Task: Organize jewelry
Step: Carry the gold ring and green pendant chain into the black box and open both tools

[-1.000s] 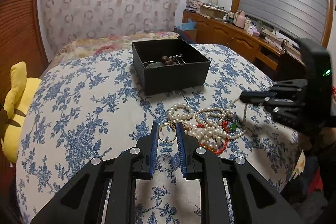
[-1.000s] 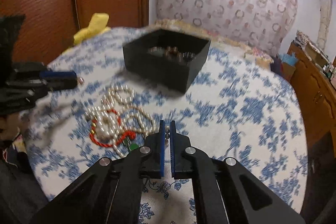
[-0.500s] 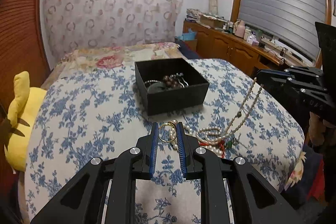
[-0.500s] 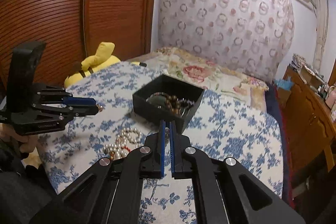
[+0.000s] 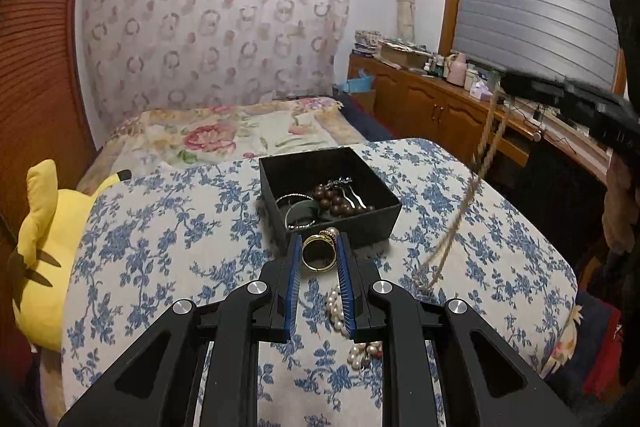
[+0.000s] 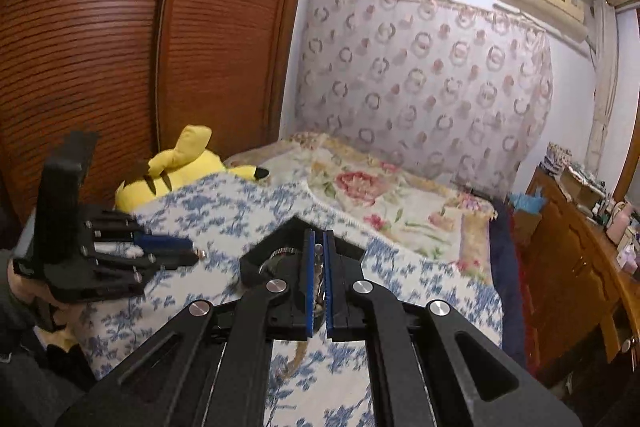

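Observation:
A gold ring [image 5: 318, 254] is pinched between the blue pads of my left gripper [image 5: 319, 247], held above the floral cloth just in front of the black jewelry box [image 5: 384, 217]. The box holds brown beads [image 5: 334, 201] and silver pieces. My right gripper [image 6: 318, 251] is shut on a pearl necklace [image 5: 466, 203], which dangles blurred from it down to the cloth at the right in the left wrist view. Loose pearls [image 5: 360, 347] lie on the cloth under the left fingers. In the right wrist view the box [image 6: 260, 259] is mostly hidden behind the fingers.
A yellow plush toy [image 5: 44, 251] lies at the table's left edge. A bed with a floral cover [image 5: 224, 135] is behind, a wooden dresser [image 5: 432, 107] with clutter at the right, and a wooden wardrobe [image 6: 120, 47] at the left. A hand [image 6: 28, 287] holds the left gripper.
Both grippers have risen. The right one lifted the pearl necklace off the pile, so it now hangs in the air. The left one rose with the ring toward the box.

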`<state>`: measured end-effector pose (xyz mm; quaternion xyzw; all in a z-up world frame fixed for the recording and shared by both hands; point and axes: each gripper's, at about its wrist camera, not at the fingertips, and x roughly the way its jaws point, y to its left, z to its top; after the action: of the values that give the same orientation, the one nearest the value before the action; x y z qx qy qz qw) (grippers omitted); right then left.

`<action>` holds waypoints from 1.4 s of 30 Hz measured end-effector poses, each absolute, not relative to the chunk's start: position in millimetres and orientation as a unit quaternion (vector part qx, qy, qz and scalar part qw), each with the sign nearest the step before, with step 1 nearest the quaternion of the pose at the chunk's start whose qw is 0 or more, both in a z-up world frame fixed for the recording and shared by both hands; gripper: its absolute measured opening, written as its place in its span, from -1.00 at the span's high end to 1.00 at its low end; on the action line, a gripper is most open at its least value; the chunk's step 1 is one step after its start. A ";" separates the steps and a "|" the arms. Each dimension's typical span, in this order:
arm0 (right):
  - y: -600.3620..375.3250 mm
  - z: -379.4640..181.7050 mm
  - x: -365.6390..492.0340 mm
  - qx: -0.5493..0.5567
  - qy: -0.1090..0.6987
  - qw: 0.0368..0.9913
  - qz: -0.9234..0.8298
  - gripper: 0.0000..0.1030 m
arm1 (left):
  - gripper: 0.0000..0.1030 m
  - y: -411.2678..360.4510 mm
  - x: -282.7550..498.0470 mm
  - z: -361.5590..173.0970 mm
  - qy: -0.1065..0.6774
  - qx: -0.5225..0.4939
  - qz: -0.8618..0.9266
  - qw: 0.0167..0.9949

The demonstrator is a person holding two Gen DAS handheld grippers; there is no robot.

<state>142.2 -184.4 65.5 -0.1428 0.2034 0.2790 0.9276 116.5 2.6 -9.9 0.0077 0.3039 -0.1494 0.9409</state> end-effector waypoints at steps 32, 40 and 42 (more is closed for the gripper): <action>-142.2 72.1 230.8 -0.175 0.233 0.921 0.257 0.91 | 0.69 0.4 204.7 -15.9 0.327 0.008 -0.124 0.937; -137.5 21.5 241.9 -0.156 0.288 0.905 0.273 0.90 | 0.69 -4.8 228.7 -22.8 0.338 0.001 -0.121 0.933; -137.7 13.4 243.8 -0.153 0.297 0.902 0.273 0.90 | 0.69 -6.1 233.1 -24.5 0.340 -0.001 -0.121 0.933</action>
<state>243.8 -137.7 13.4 -0.1526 0.2967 0.2733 0.9022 233.1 -6.1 -24.5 -0.0006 0.3402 -0.1212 0.9325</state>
